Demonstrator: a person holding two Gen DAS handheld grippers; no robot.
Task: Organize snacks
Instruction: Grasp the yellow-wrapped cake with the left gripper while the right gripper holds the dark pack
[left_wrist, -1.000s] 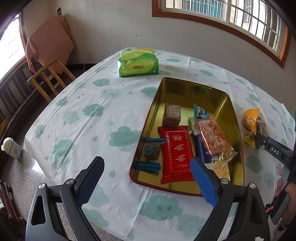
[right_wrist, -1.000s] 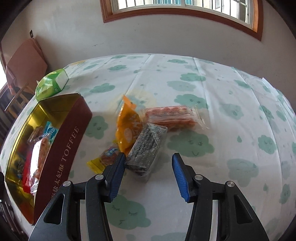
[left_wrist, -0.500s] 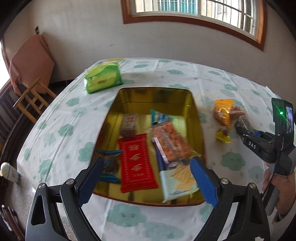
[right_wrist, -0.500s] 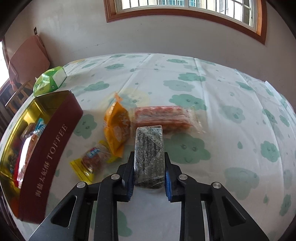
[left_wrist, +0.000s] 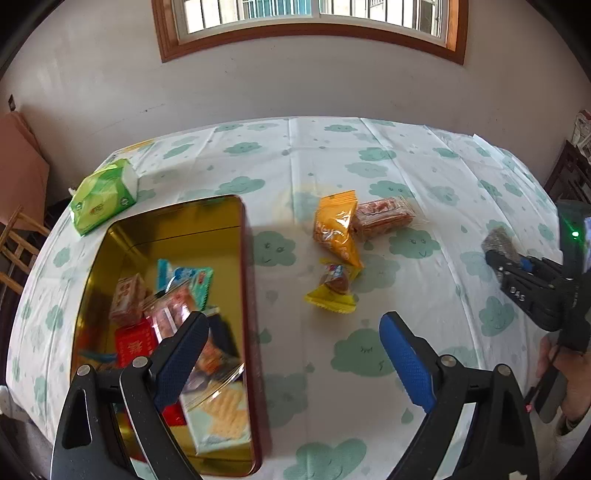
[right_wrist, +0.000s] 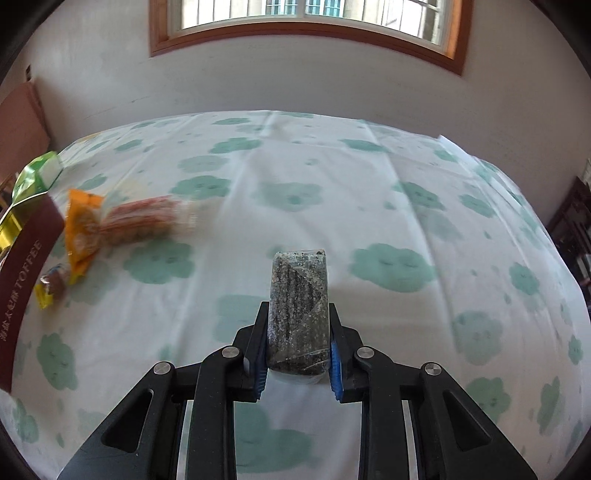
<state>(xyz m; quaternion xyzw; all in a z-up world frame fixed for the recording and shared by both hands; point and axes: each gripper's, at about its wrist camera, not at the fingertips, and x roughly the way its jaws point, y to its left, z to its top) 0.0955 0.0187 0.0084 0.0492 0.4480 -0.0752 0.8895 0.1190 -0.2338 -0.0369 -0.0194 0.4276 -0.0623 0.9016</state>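
My right gripper (right_wrist: 298, 352) is shut on a dark speckled snack bar (right_wrist: 298, 299) and holds it above the tablecloth; the bar also shows in the left wrist view (left_wrist: 499, 239). My left gripper (left_wrist: 291, 354) is open and empty beside the right rim of the gold toffee tin (left_wrist: 243, 258), which holds several snacks. An orange packet (left_wrist: 335, 229), a clear pack of red-orange snacks (left_wrist: 384, 218) and a small yellow-wrapped sweet (left_wrist: 334, 286) lie on the cloth right of the tin. The same three lie at the left in the right wrist view: the orange packet (right_wrist: 82, 229), the clear pack (right_wrist: 147, 221), the sweet (right_wrist: 51, 286).
A green tissue pack (left_wrist: 103, 195) lies at the table's far left corner. A wooden chair (left_wrist: 16, 251) stands off the left edge. The cloud-print tablecloth (left_wrist: 406, 166) covers the table. The wall with a window is behind.
My right gripper closed on the dark snack bar and lifted it away to the right of the other snacks. My left gripper swung right, from over the tin to its right rim.
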